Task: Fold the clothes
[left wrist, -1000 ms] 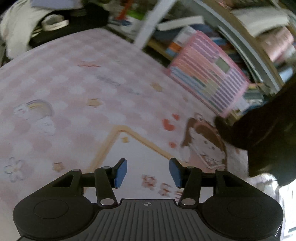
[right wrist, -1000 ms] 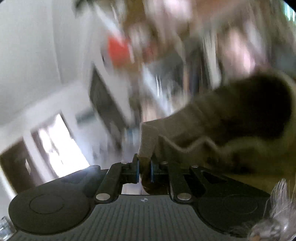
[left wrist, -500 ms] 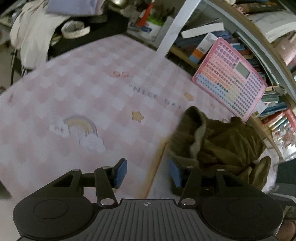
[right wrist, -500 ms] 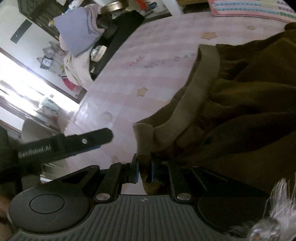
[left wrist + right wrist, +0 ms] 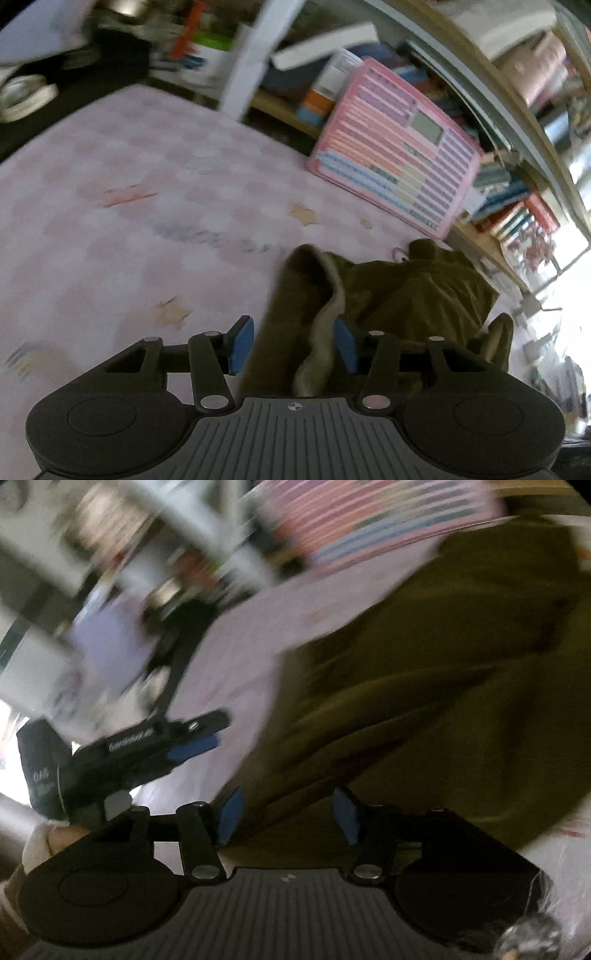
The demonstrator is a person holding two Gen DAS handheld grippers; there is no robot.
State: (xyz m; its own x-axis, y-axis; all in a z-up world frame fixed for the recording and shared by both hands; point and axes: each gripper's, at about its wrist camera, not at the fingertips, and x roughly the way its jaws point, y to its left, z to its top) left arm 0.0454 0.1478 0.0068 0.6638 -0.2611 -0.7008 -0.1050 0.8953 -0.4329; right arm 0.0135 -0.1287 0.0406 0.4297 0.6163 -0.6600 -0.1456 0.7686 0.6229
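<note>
A: Looking at the garment [image 5: 399, 295], what do you make of it?

B: It is an olive-brown piece of clothing, soft and thick, bunched in a rumpled heap with a paler ribbed band [image 5: 325, 325] curling along one edge. Which kind of garment it is I cannot tell.

A: Where does it lie?

B: On the pink checked mat [image 5: 129, 221], toward its right side in the left wrist view, near the shelf.

A: And the left tool [image 5: 293, 343]?

B: Its blue-padded fingers stand wide apart, with the ribbed edge lying in the gap between them. Neither pad visibly presses the cloth, so it grips nothing.

A: The right tool [image 5: 288, 818]?

B: That view is badly smeared, but its fingers also look spread wide, set over the near edge of the garment [image 5: 424, 686], probably not clamped on it. The left tool [image 5: 192, 746] shows at the left there, with part of a hand [image 5: 55, 840] below it.

A: What about the surface and the room?

B: The mat carries stars, a small rainbow [image 5: 26, 360] and faint lettering. A pink board with coloured rows [image 5: 391, 162] leans against a bookshelf [image 5: 517, 192] crowded with books. A white post [image 5: 258, 55] rises behind the mat.
</note>
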